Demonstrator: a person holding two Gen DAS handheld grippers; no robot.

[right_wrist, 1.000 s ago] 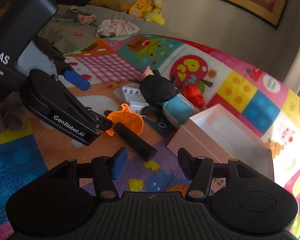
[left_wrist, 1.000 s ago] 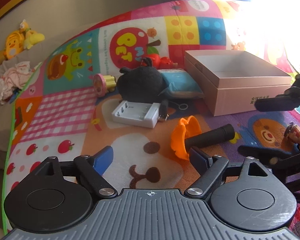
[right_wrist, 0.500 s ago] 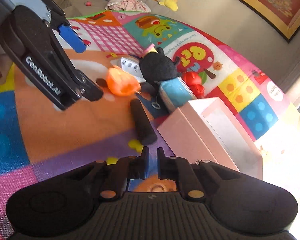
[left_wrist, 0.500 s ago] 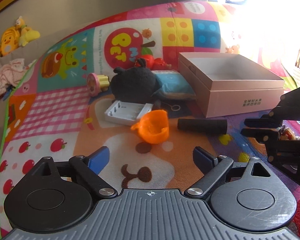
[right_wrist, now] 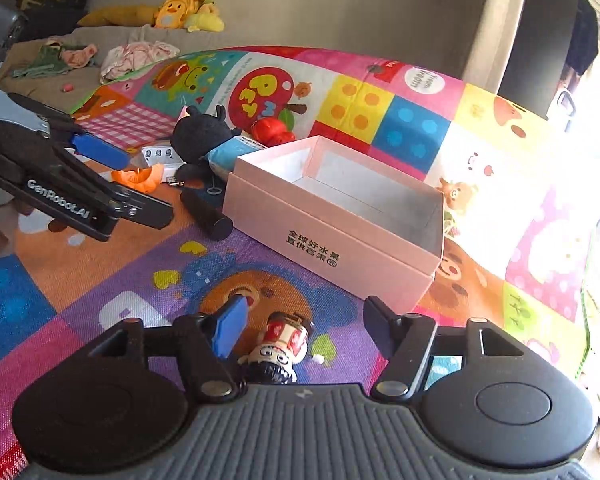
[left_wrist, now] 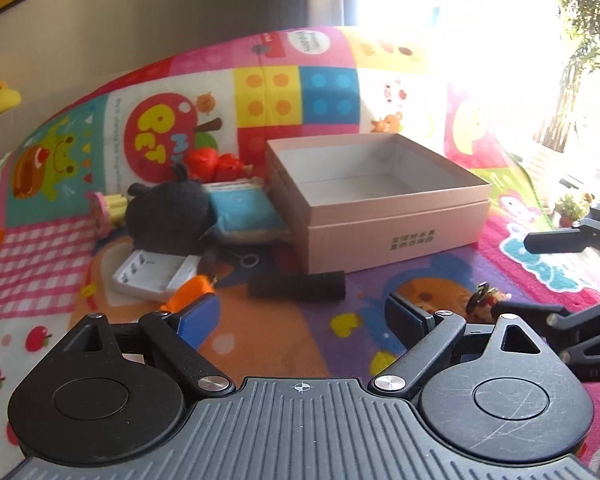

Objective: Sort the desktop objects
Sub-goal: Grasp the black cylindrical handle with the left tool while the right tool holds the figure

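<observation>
My left gripper (left_wrist: pixel 300 316) is open over the play mat, nothing between its fingers. Just ahead of it lies a black cylinder (left_wrist: pixel 296 286), and an orange plastic piece (left_wrist: pixel 188 294) sits by its left fingertip. The open pink box (left_wrist: pixel 380 200) stands behind, empty inside. My right gripper (right_wrist: pixel 304 320) is low over the mat with its jaws opening. A small figurine (right_wrist: pixel 282 344) lies on the mat between them, untouched by the pads. The right wrist view also shows the left gripper (right_wrist: pixel 146 186), the cylinder (right_wrist: pixel 206 214) and the pink box (right_wrist: pixel 332 216).
Left of the box lie a white battery case (left_wrist: pixel 156 274), a black plush toy (left_wrist: pixel 168 216), a blue pack (left_wrist: pixel 240 208), a red toy (left_wrist: pixel 216 162) and a pink-and-yellow toy (left_wrist: pixel 108 212). A sofa with plush toys (right_wrist: pixel 180 12) runs behind the mat.
The right gripper, shut half a second ago, has opened and swung right over the figurine. The left gripper has shifted right. The orange piece has come off the cylinder and now lies left of it.
</observation>
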